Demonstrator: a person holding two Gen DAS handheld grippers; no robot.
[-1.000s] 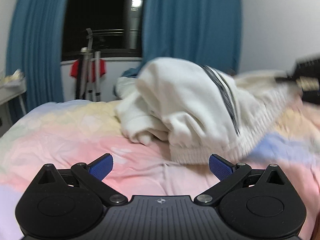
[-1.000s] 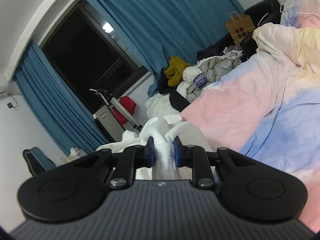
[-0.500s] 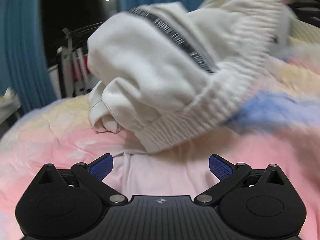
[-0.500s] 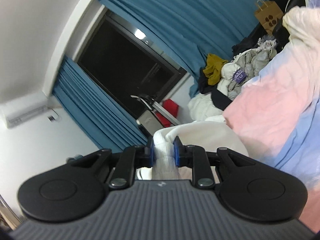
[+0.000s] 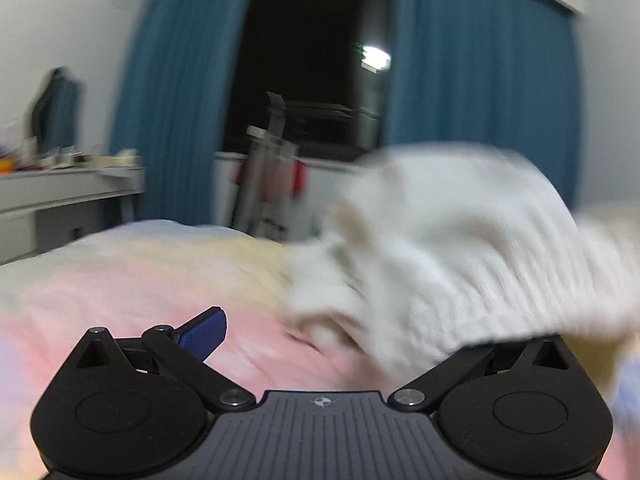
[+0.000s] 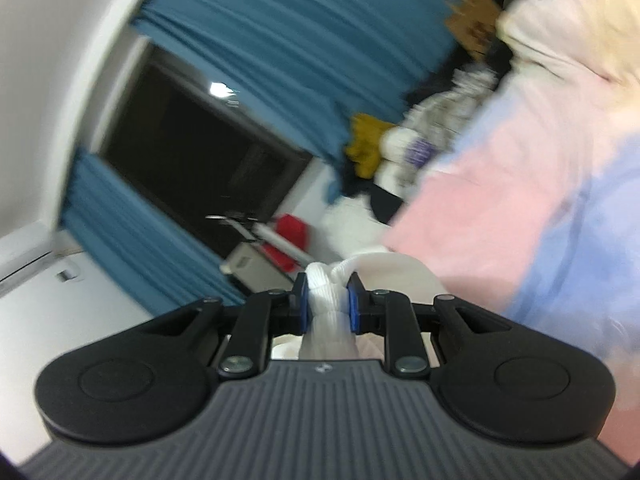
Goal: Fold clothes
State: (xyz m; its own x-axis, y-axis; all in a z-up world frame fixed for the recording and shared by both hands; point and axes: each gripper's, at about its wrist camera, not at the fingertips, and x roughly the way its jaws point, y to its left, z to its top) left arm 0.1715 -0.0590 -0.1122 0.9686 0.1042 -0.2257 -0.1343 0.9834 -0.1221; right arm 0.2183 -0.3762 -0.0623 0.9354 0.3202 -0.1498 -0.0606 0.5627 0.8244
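1. right gripper point(image 6: 327, 300) is clamped on a bunched edge of the white garment point(image 5: 460, 248), probably to shake it flat.
2. left gripper point(image 5: 320, 328) is spread wide, garment draped over its lower-right finger above the bedspread point(image 5: 120, 280).

A dark window point(image 5: 316, 72) sits between blue curtains point(image 5: 176, 92). Below it stands a grey folding rack point(image 5: 264, 184) with something red point(image 5: 298, 178) on it. Left of the window — a cluttered white desk point(image 5: 60, 184). Right of the window (in the right wrist view) lies a heap of clothes point(image 6: 400, 148), one mustard-yellow, beside a brown paper bag point(image 6: 474, 20).
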